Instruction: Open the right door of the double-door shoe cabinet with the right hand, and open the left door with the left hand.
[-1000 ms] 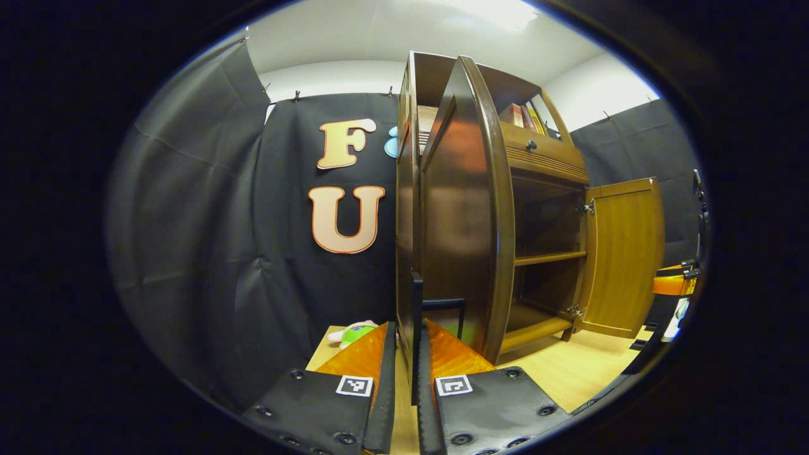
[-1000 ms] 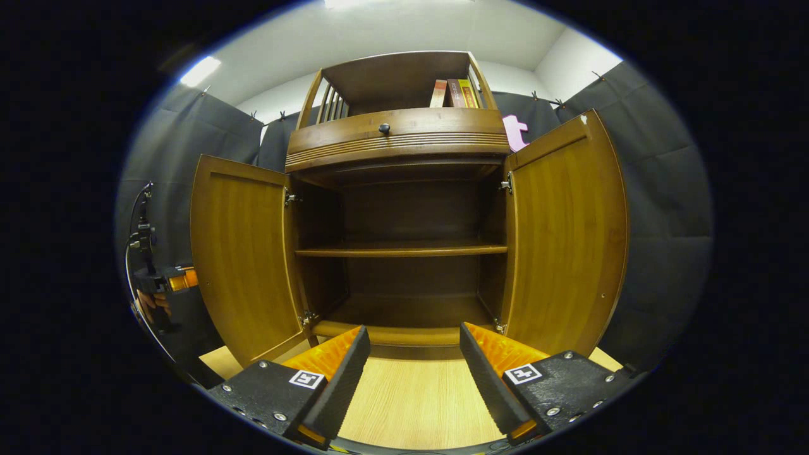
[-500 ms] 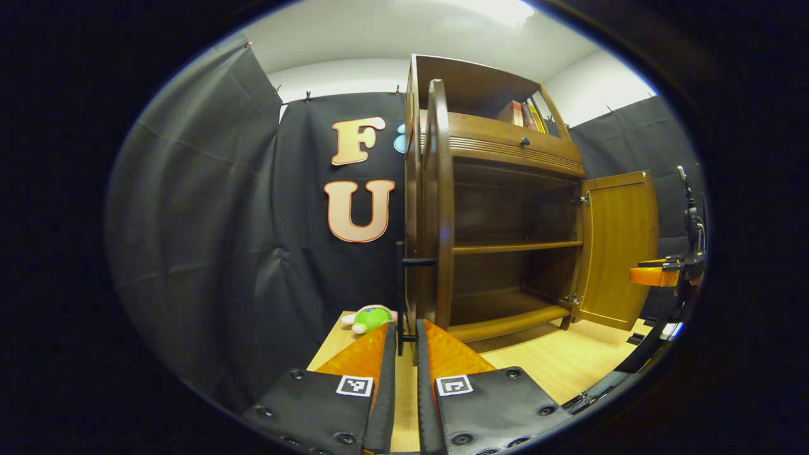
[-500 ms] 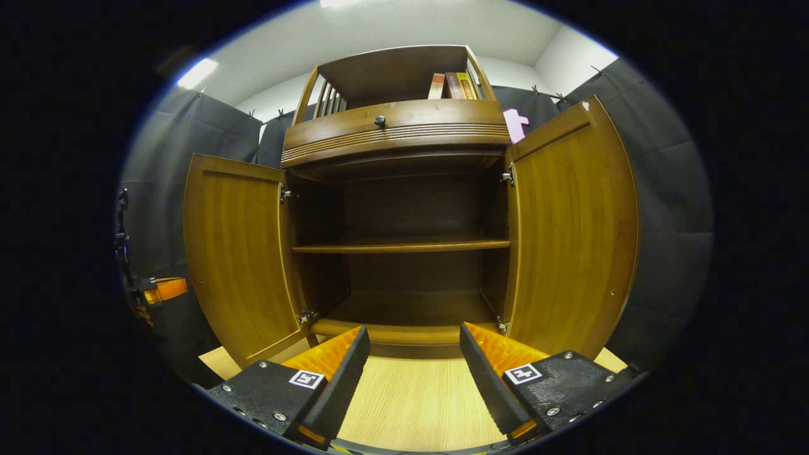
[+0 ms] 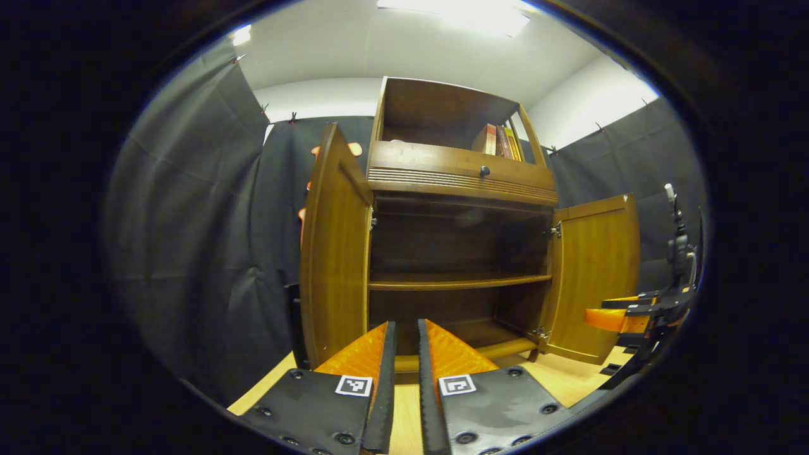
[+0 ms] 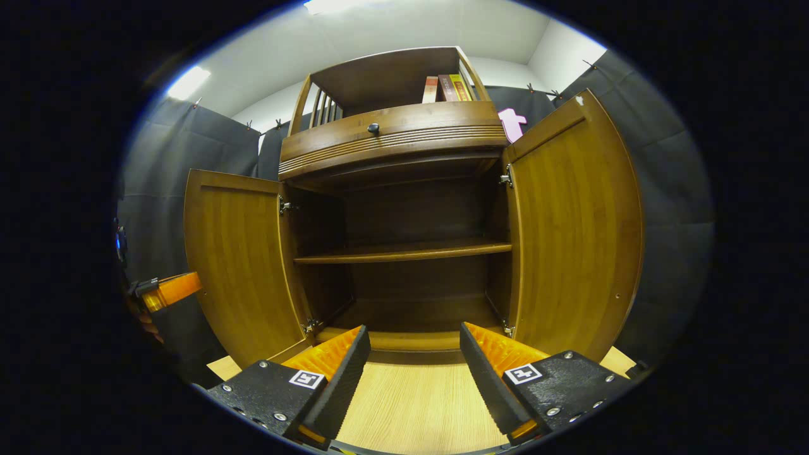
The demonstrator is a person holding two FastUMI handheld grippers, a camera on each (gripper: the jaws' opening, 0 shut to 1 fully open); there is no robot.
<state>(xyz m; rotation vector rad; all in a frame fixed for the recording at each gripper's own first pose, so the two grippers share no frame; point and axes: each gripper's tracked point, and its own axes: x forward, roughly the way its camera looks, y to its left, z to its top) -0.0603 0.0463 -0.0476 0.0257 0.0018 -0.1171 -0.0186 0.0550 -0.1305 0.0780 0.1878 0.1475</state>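
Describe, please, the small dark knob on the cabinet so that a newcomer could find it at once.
Start at the wooden cabinet with both doors swung open. Above the open shelves runs a curved, ribbed drawer front, below the books. The knob sits at its middle: small, round and dark, the lone fitting on that light wood.

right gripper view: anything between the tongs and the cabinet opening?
No. In the right gripper view, bare wooden floor runs from the right tongs to the cabinet, whose left door and right door stand open.
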